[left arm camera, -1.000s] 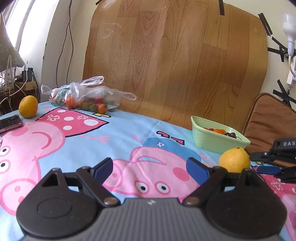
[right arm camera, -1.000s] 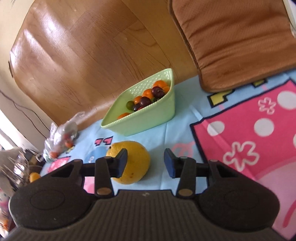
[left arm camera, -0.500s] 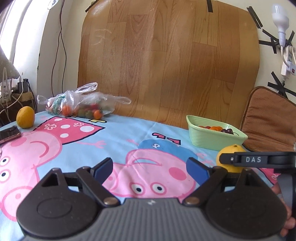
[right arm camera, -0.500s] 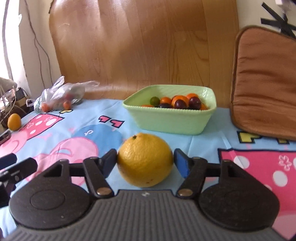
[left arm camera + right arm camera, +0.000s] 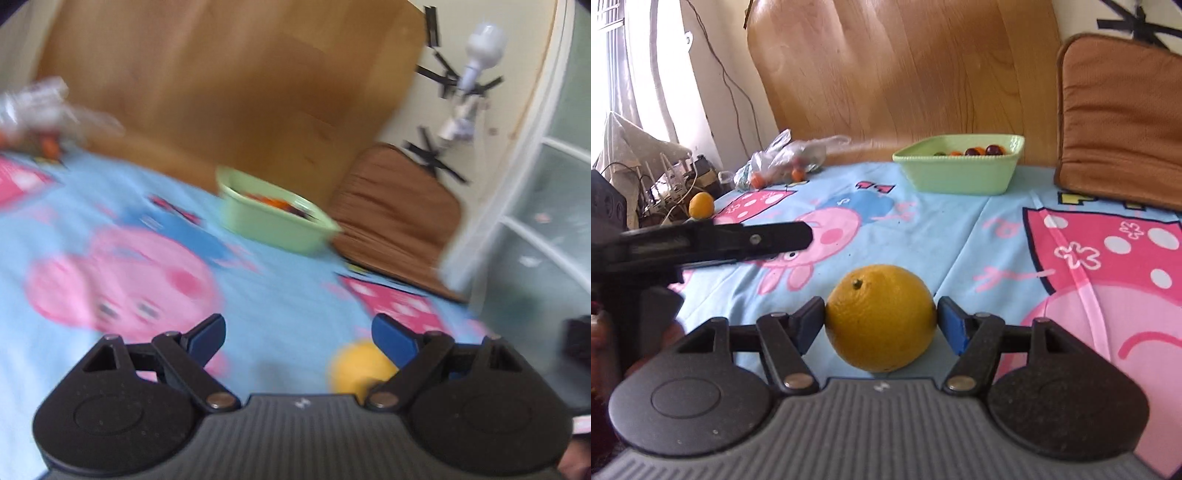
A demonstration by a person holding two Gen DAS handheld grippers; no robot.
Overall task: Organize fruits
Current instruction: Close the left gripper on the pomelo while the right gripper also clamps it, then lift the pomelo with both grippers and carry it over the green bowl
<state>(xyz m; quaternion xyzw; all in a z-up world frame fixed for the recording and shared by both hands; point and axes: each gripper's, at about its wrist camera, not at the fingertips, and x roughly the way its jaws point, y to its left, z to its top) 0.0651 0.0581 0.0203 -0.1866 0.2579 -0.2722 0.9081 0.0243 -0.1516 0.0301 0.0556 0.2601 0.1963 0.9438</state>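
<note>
A large yellow orange (image 5: pixel 881 317) sits on the cartoon cloth between the two pads of my right gripper (image 5: pixel 881 321), which touch its sides. The same orange (image 5: pixel 356 367) shows blurred in the left wrist view, low and beside the right finger. My left gripper (image 5: pixel 298 338) is open and empty above the cloth; it also shows in the right wrist view (image 5: pixel 713 240) at the left. A green basket (image 5: pixel 956 166) holding small red, orange and dark fruits stands at the back. A second orange (image 5: pixel 700 204) lies far left.
A clear plastic bag (image 5: pixel 783 160) of small fruits lies at the back left by the wooden board (image 5: pixel 905 74). A brown cushion (image 5: pixel 1119 118) leans at the back right. Cables and clutter sit beyond the left edge. A white shelf (image 5: pixel 546 221) stands at the right.
The left gripper has swung fast to the right, so its view is blurred and the basket sits at centre. The right gripper has drawn back with the orange between its pads.
</note>
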